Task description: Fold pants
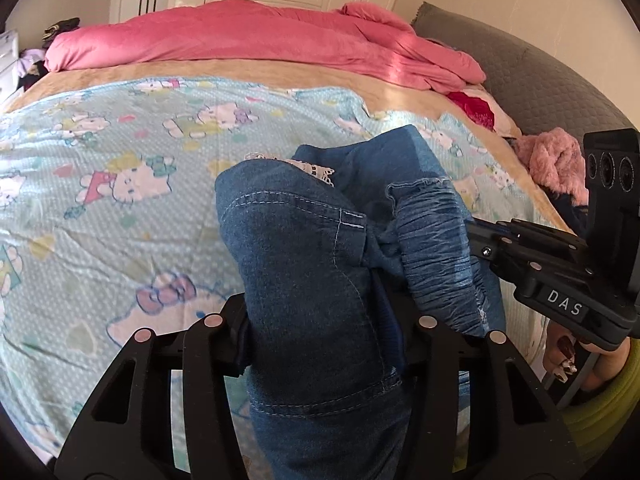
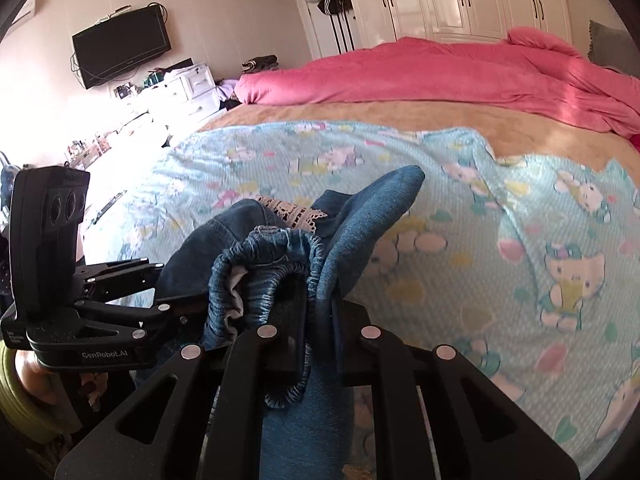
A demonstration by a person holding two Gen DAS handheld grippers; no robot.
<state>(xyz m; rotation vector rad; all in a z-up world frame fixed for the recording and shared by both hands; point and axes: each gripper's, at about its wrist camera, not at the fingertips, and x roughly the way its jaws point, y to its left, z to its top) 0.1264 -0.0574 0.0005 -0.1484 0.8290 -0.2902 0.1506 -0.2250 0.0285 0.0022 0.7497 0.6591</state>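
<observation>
The pants are blue denim [image 1: 304, 264] with an elastic waistband and white lace trim. They hang bunched between both grippers above the bed. My left gripper [image 1: 320, 320] is shut on the denim near a stitched pocket. My right gripper [image 2: 316, 320] is shut on the gathered waistband [image 2: 276, 264]. In the left wrist view the right gripper [image 1: 476, 236] comes in from the right and bites the waistband. In the right wrist view the left gripper [image 2: 176, 300] comes in from the left. Both grippers are close together.
A light blue cartoon-cat blanket [image 1: 120, 200] covers the bed under the pants. A pink duvet [image 1: 240, 40] lies along the far side. A grey headboard [image 1: 540, 80] and pink fluffy item [image 1: 556, 160] are at right. White wardrobes, a wall TV [image 2: 120, 44] and dresser stand beyond.
</observation>
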